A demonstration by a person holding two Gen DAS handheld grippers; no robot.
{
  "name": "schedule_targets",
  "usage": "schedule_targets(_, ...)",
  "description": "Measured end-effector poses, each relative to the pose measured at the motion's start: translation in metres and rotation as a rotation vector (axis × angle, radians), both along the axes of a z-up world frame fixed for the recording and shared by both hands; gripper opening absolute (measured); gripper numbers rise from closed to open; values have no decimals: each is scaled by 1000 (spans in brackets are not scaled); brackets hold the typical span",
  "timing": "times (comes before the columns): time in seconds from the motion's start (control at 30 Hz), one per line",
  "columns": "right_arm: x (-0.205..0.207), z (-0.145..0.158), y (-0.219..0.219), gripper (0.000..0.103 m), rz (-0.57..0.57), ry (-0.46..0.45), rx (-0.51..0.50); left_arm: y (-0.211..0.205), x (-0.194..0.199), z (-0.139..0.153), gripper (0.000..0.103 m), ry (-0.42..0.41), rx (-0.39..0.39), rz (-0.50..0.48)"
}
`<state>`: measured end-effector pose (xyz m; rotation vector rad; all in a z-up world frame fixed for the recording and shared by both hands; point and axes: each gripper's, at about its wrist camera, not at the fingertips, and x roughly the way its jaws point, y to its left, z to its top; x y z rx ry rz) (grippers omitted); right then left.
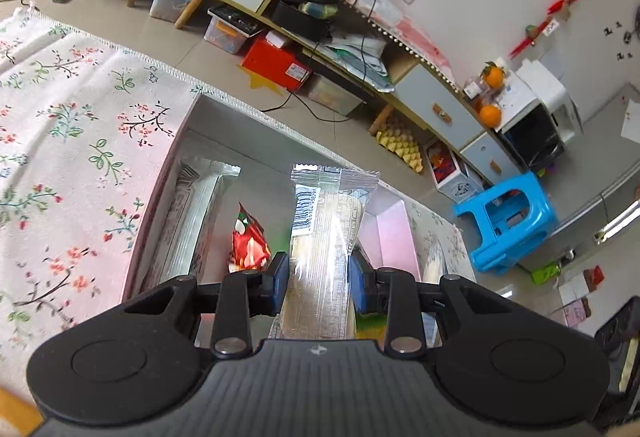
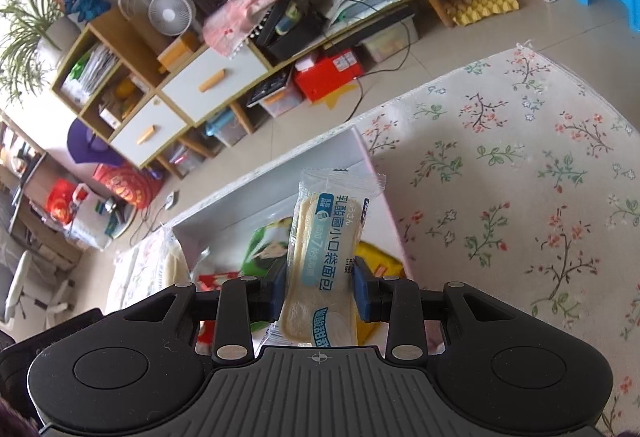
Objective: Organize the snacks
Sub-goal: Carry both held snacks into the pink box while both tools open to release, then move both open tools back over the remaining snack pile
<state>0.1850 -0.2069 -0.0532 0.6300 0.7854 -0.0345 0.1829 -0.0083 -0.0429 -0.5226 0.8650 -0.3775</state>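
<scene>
My left gripper pinches a glossy clear bread packet, barcode side up, above the pale box. A crinkly silver wrapper and a shiny red packet lie inside it. My right gripper clamps a soft flat bun packet, blue label showing. Below, the box's green and yellow bags are half hidden, on the floral cloth.

Both wrist views close above shared box, apparently.

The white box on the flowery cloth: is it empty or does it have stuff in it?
Not empty. The white box holds a silver packet and a red snack.
</scene>
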Motion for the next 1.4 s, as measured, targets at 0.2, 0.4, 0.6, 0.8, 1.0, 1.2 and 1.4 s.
schedule_targets(0.2,5,-7,5,33,3,7,-2,1,3,-8,29,-4,3,41)
schedule_targets(0.4,8,-8,11,33,14,5,-40,-2,3,-9,29,-28,29,56)
schedule_targets(0.6,9,-8,13,33,18,5,-56,-5,2,-7,29,-42,55,50)
schedule_targets(0.8,7,-5,13,37,25,-9,-57,-8,2,-4,42,-44,65,61)
schedule_targets(1.0,2,0,7,60,25,-13,-59,-5,-4,4,60,-61,78,55)
schedule_targets(1.2,-9,12,5,78,25,-20,-75,5,-18,13,73,-55,95,57)
schedule_targets(1.4,-25,27,8,87,40,-14,-103,13,-34,26,89,-58,100,40)
